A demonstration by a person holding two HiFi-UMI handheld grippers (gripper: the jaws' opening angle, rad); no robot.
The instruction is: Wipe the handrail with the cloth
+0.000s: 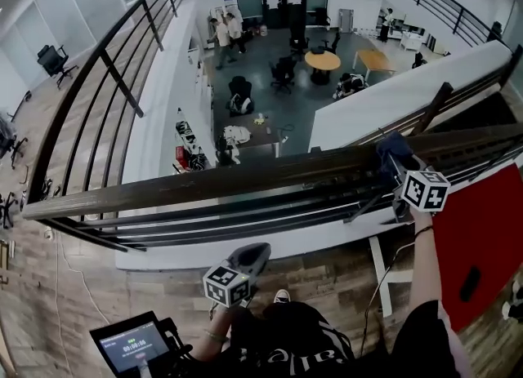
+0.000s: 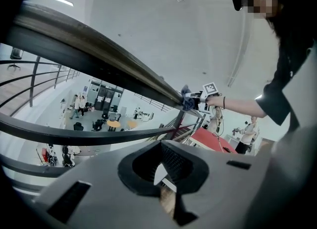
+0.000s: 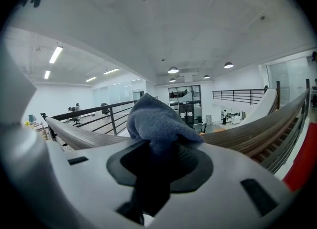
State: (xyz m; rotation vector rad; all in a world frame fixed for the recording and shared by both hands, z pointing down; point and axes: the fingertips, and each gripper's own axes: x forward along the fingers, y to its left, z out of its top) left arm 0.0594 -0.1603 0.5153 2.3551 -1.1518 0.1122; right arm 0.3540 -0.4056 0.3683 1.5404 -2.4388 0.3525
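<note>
The dark wooden handrail [image 1: 204, 182] runs across the head view from left to right. My right gripper [image 1: 394, 166] is at its right part, shut on a dark blue cloth [image 1: 389, 148] that lies against the top of the rail. In the right gripper view the cloth [image 3: 158, 121] bulges out of the shut jaws, with the handrail [image 3: 257, 134] right behind it. My left gripper [image 1: 258, 251] hangs low near my body, below and short of the rail, shut on nothing. From the left gripper view the handrail [image 2: 99, 62] passes overhead and the cloth [image 2: 187, 102] shows far along it.
Thin metal bars [image 1: 245, 220] run under the handrail, and beyond them is a drop to an office floor with desks and people. A second railing [image 1: 106, 66] leads away at the left. A red panel [image 1: 478, 237] lies at the right, a small screen [image 1: 131, 344] at the bottom left.
</note>
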